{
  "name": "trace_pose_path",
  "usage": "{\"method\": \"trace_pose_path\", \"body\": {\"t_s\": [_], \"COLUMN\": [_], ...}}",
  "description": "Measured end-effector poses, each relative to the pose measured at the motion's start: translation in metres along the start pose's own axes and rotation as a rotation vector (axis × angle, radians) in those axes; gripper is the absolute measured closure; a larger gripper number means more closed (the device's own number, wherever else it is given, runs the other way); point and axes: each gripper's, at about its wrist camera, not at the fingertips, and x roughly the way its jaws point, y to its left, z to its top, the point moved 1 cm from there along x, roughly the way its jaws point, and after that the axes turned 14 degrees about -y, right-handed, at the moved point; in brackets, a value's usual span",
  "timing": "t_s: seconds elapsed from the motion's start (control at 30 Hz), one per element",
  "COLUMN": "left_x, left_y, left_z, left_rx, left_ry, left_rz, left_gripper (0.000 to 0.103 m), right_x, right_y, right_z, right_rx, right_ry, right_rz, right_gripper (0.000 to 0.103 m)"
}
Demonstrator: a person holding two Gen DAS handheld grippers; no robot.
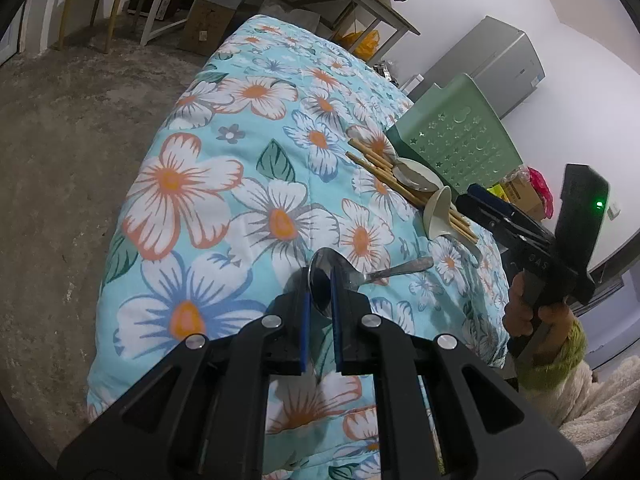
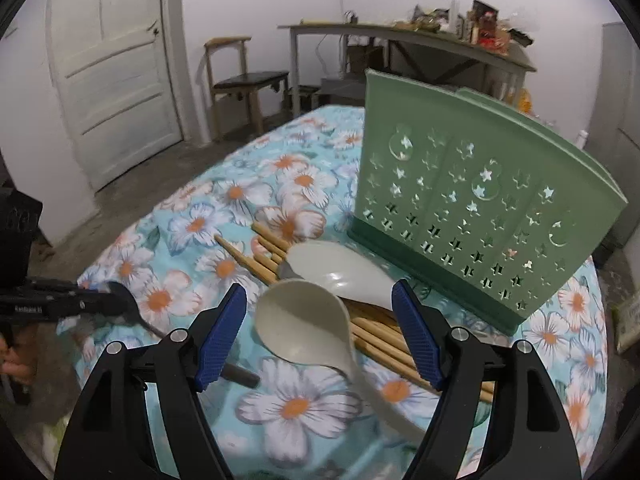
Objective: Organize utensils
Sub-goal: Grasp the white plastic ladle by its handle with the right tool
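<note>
Your left gripper pinches the metal spoon by its bowl for carrying, while your right gripper gapes empty around the white ladle, ready to take it.

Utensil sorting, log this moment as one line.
left gripper: shut on metal spoon | right gripper: open over white ladle | chopsticks: on cloth | green holder: upright

I see a counter under a blue floral cloth. On the cloth stands a green holder, upright. Just before it lie bamboo chopsticks in a loose bunch, with two white ladles resting across them. A steel spoon is off to the side.
</note>
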Motion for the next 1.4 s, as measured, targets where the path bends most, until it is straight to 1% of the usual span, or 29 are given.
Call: {"method": "trace_pose_path", "body": {"t_s": [0.07,0.13,0.27,0.3,0.37,0.4,0.5,0.67,0.77,0.87,0.97,1.03,1.07,1.13,1.17,1.27,1.33,1.4], "left_x": [0.000,0.000,0.000,0.000,-0.001,-0.001,-0.002,-0.002,-0.001,-0.001,-0.002,-0.003,-0.003,-0.003,-0.003,-0.004,-0.007,-0.011], "left_y": [0.000,0.000,-0.002,-0.002,-0.001,-0.002,-0.004,-0.006,-0.007,-0.008,-0.008,-0.009,-0.009,-0.009,-0.009,-0.008,-0.008,-0.009], "left_z": [0.000,-0.001,0.000,-0.001,-0.001,-0.002,-0.003,-0.003,-0.003,-0.003,-0.004,-0.004,-0.005,-0.005,-0.004,-0.005,-0.005,-0.004], "left_rx": [-0.005,-0.006,-0.007,-0.009,-0.011,-0.010,0.003,0.014,0.012,0.011,0.011,0.013,0.014,0.013,0.012,0.005,-0.003,-0.011], "left_ry": [0.000,-0.002,-0.007,-0.009,-0.017,-0.020,-0.031,-0.037,-0.039,-0.042,-0.047,-0.049,-0.050,-0.051,-0.051,-0.057,-0.067,-0.089], "left_rz": [-0.001,-0.001,0.011,0.014,0.022,0.026,0.043,0.064,0.071,0.079,0.085,0.087,0.088,0.087,0.087,0.088,0.088,0.088], "left_gripper": [0.095,0.095,0.095,0.095,0.095,0.095,0.094,0.094,0.094,0.093,0.093,0.093,0.093,0.093,0.093,0.093,0.094,0.094], "right_x": [0.005,0.009,0.018,0.020,0.021,0.018,0.008,-0.019,-0.030,-0.037,-0.038,-0.037,-0.035,-0.033,-0.031,-0.033,-0.038,-0.047], "right_y": [-0.009,-0.012,-0.012,-0.013,-0.012,-0.011,-0.007,0.002,0.014,0.028,0.045,0.056,0.065,0.077,0.085,0.099,0.103,0.103], "right_z": [-0.004,-0.006,-0.007,-0.007,-0.008,-0.009,-0.014,-0.025,-0.030,-0.035,-0.039,-0.041,-0.044,-0.047,-0.051,-0.059,-0.060,-0.056], "right_rx": [0.035,0.049,0.042,0.047,0.065,0.072,0.084,0.078,0.031,-0.063,-0.211,-0.303,-0.374,-0.481,-0.557,-0.699,-0.732,-0.719], "right_ry": [0.030,0.045,0.055,0.062,0.083,0.086,0.084,0.067,0.063,0.050,0.026,0.009,-0.003,-0.015,-0.026,-0.060,-0.091,-0.127], "right_rz": [0.051,0.085,0.128,0.142,0.183,0.195,0.223,0.222,0.208,0.162,0.046,0.003,-0.022,-0.065,-0.096,-0.150,-0.168,-0.185], "right_gripper": [0.030,0.034,0.038,0.041,0.050,0.055,0.063,0.065,0.065,0.065,0.065,0.065,0.066,0.078,0.080,0.094,0.097,0.097]}}
